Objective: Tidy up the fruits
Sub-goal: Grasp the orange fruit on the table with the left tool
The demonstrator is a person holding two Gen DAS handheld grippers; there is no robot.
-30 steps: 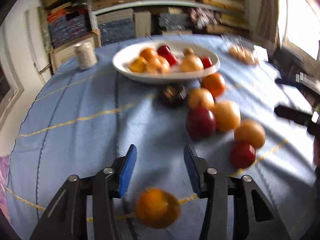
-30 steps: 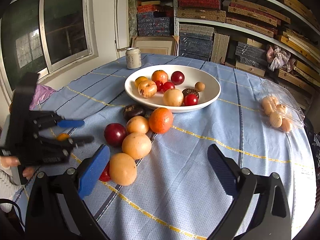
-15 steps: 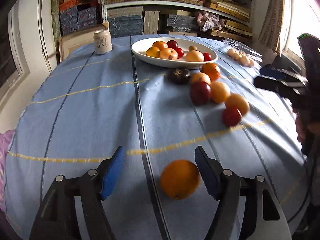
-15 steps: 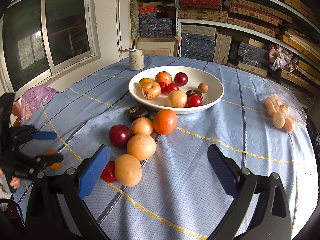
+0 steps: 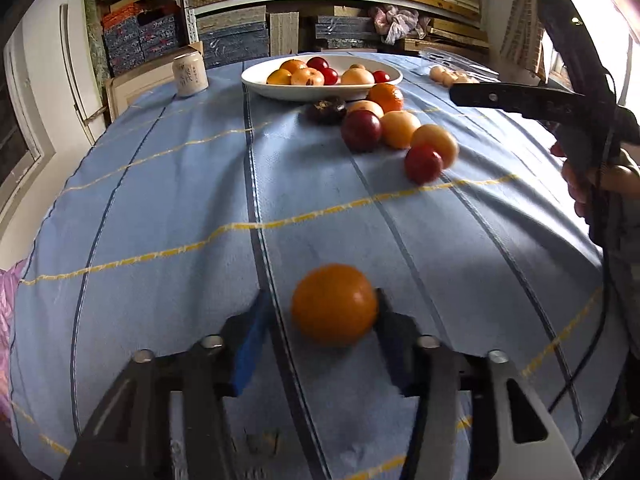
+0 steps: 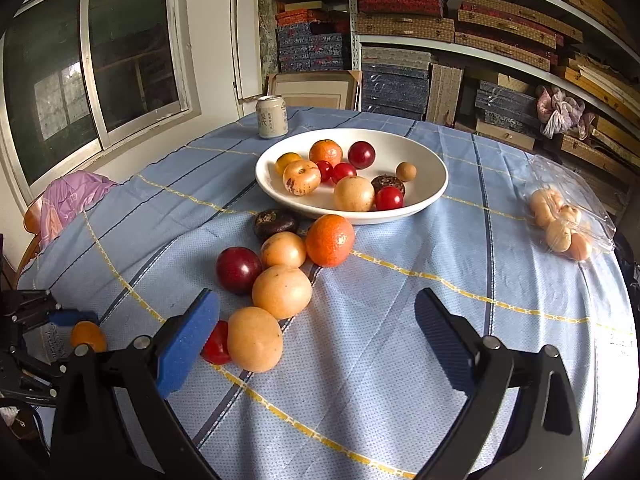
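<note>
**Left fingers closing in around the loose orange**

Compared with half a second ago, you are bringing your left gripper (image 5: 320, 324) forward so the orange (image 5: 334, 305) is now sitting between its fingers rather than ahead of them, and the gap between the fingers is looking narrower than it was. The right-hand pad (image 5: 386, 320) is touching the orange's side; the blue left-hand pad (image 5: 252, 340) is standing just apart from it, so the fingers are partly spread and not yet pinching the fruit. The orange is resting on the blue checked tabletop (image 5: 160, 208), well apart from the other fruit.

You are holding your right gripper (image 6: 316, 332) where it was, fingers spread wide and holding nothing, hovering over the tabletop just beside the nearest pale yellow fruit (image 6: 254, 338) and the small red fruit (image 6: 216, 347) beneath its left finger.

The loose cluster, including a dark red plum (image 6: 238, 269) and a large orange (image 6: 330, 240), is lying unchanged in front of the white bowl (image 6: 432, 196), which is already holding several fruits. A drink can (image 6: 272, 116) is standing behind the bowl, and a clear bag of small fruit (image 6: 560, 228) is lying off to the right.
</note>
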